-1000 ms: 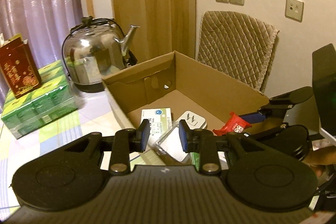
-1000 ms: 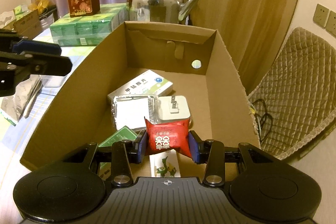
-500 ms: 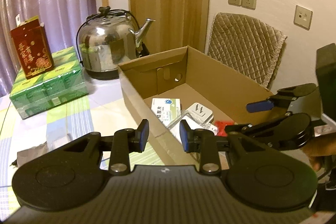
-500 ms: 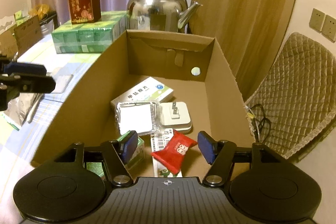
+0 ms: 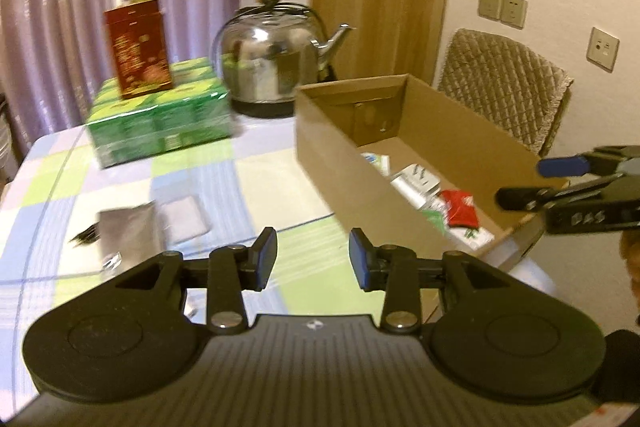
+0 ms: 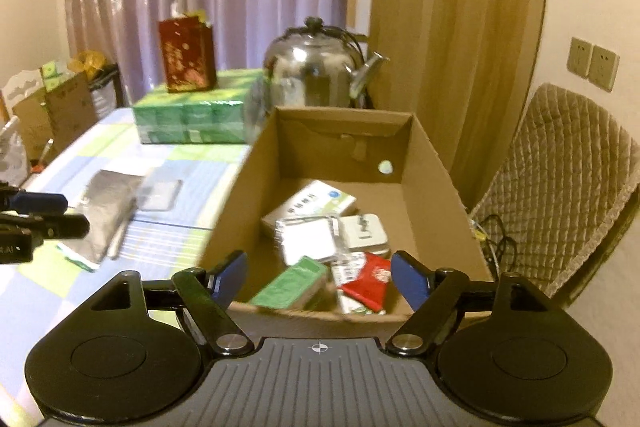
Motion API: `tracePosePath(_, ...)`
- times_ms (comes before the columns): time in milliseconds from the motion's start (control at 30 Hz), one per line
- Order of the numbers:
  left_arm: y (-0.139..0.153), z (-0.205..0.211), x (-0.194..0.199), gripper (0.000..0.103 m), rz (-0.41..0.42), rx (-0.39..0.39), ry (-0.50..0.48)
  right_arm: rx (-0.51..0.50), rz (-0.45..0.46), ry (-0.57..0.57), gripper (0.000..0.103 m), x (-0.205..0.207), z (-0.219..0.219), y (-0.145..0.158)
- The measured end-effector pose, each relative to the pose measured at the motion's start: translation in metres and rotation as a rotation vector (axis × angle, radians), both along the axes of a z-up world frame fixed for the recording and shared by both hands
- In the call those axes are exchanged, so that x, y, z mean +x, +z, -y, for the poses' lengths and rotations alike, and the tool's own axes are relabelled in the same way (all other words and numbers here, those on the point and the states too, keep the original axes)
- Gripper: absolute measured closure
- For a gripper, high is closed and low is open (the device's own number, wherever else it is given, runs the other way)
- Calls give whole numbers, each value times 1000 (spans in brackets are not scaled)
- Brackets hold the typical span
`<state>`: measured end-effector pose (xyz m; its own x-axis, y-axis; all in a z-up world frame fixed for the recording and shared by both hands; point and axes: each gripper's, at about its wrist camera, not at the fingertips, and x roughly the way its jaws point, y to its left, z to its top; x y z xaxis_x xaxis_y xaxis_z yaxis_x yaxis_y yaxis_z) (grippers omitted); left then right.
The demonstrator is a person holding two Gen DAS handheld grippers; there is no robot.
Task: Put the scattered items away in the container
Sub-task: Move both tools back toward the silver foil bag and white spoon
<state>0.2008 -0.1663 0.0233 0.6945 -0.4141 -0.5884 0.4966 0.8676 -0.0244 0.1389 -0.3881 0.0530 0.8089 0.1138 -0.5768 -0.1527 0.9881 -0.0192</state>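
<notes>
Foil pouch (image 5: 126,237) sits on the table ahead-left of the left gripper (image 5: 312,261), long axis pointing away, nearer than right gripper (image 6: 318,277). Both empty, jaws opening. Cardboard box (image 5: 340,163) stands to the right.

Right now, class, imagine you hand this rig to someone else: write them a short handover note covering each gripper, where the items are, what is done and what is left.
Left gripper: jaws opening, nothing between them, over the table.
Right gripper: jaws opening wide, empty, at the near end of the cardboard box.
Done: the red packet lies in the box with a white medicine box, a clear plastic case, a white plug adapter and a green packet.
Left: on the table, a silver foil pouch and a flat white packet beside it.
</notes>
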Motion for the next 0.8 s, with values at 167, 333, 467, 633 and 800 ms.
tracePosePath(167, 2, -38, -21, 45, -1, -6, 65, 41, 14, 54, 19, -23, -31, 7)
tracePosePath(333, 1, -79, -42, 34, -10, 8, 149, 75, 0, 127, 15, -40, -67, 6)
tracePosePath(467, -2, -108, -55, 26, -14, 19, 206, 74, -14, 186, 14, -47, -93, 3)
tracePosePath(633, -5, -140, -65, 22, -29, 35, 263, 70, -32, 230, 13, -46, -119, 0)
tracePosePath(800, -7, -164, -65, 21, -44, 24, 295, 52, -52, 276, 13, -40, -140, -7)
